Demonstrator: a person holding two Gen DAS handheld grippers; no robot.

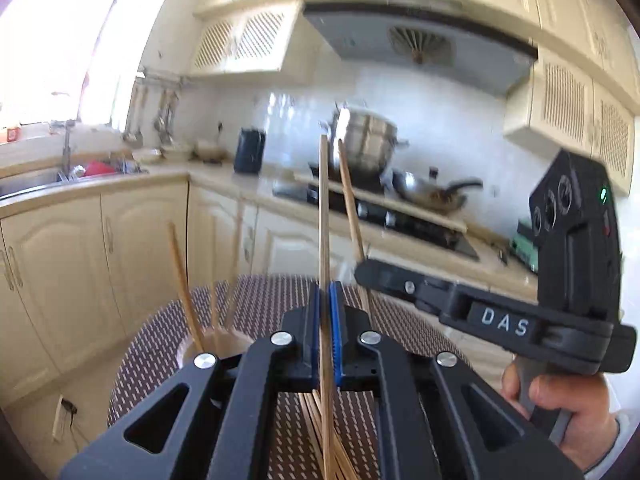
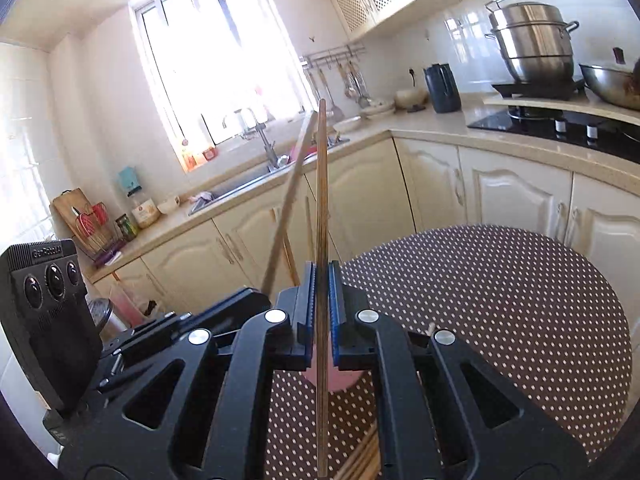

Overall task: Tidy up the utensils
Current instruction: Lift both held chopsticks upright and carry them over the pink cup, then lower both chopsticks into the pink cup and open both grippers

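Note:
My left gripper [image 1: 325, 300] is shut on a wooden chopstick [image 1: 324, 216] that stands upright above the dotted brown table [image 1: 272, 300]. My right gripper [image 2: 322, 284] is shut on another chopstick [image 2: 321, 184], also upright; in the left wrist view it [image 1: 362, 270] is at the right with its chopstick [image 1: 350, 196] tilted. A round holder [image 1: 222, 340] with three chopsticks [image 1: 184, 280] stands left of my left gripper. A pile of loose chopsticks [image 1: 316, 424] lies on the table under the left gripper; it also shows in the right wrist view [image 2: 362, 460]. A pink object [image 2: 340, 376] lies under my right gripper.
Cream kitchen cabinets [image 2: 508, 196] and a counter with a sink [image 2: 240, 184], a black kettle [image 2: 440, 88], a steel steamer pot [image 2: 532, 40] and a wok [image 1: 432, 194] on the stove surround the table. A bin [image 2: 102, 312] stands on the floor at the left.

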